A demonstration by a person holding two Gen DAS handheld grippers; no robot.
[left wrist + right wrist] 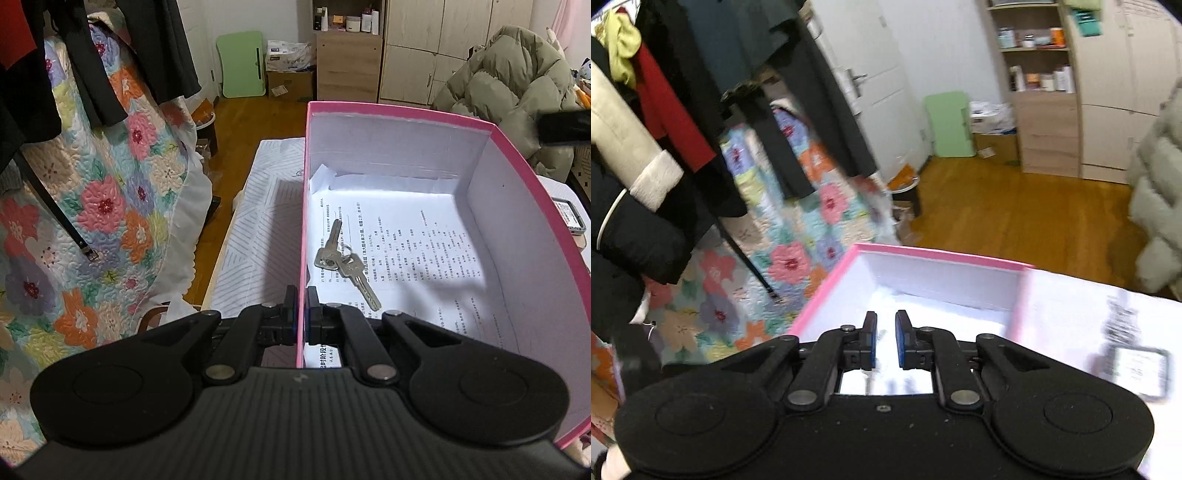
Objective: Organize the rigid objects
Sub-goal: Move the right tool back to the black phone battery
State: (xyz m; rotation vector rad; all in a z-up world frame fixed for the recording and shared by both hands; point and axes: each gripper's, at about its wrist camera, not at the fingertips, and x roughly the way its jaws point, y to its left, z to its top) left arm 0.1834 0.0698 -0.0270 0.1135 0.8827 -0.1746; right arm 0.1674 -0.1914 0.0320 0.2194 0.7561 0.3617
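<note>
A pink box (517,155) with a white inside stands on the table. A printed sheet lines its floor and a bunch of silver keys (345,264) lies on it near the left wall. My left gripper (302,314) is shut on the box's left wall, one finger outside and one inside. In the right wrist view the pink box (827,291) is blurred. My right gripper (885,339) hovers above the box's near end, jaws slightly apart and holding nothing. A dark shape at the right edge of the left view (565,127) may be the right gripper.
A striped white cloth (255,229) covers the table left of the box. A small device with a screen (1137,369) lies on the table right of the box. A floral quilt (92,206) and hanging clothes stand to the left. A puffy jacket (509,74) lies behind.
</note>
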